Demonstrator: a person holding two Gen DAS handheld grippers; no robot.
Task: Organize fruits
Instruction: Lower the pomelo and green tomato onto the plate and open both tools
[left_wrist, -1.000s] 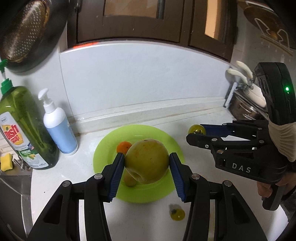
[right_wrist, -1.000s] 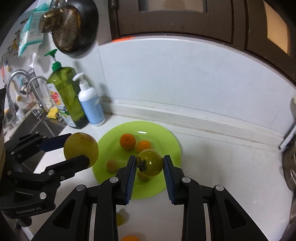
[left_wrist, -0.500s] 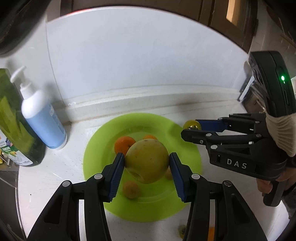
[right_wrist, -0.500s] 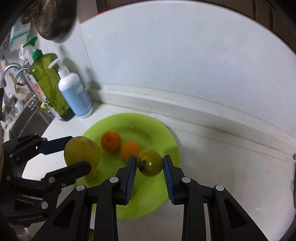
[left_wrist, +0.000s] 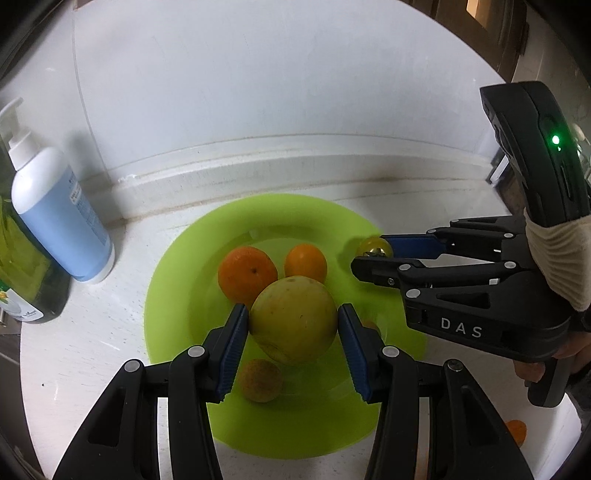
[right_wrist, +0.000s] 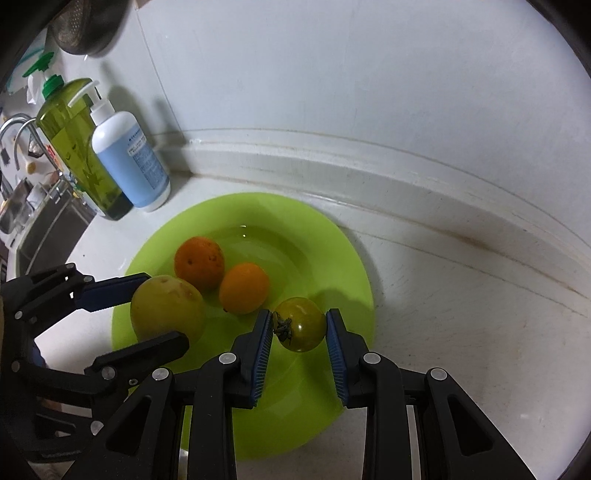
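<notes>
Nearest, the left hand-held gripper (left_wrist: 293, 321) was clamped on a yellow-green apple (left_wrist: 293, 319) that hid most of a small tan fruit (left_wrist: 259, 380) on the green plate (left_wrist: 166, 280). The right hand-held gripper (right_wrist: 300, 329) pinched a green tomato (right_wrist: 301, 325) over the plate too. Behind sat two oranges (right_wrist: 199, 261), then a blue pump bottle (right_wrist: 129, 158) on the bench (right_wrist: 461, 314); an orange scrap (left_wrist: 516, 431) was cut off by the right one's handle.

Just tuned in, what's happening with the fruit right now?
A person works two hand-held tools over the round lime-green plate. The left tool grips a large yellow-green apple-like fruit; the right tool grips a small green tomato. Two orange citrus fruits already lie on the plate.
</notes>
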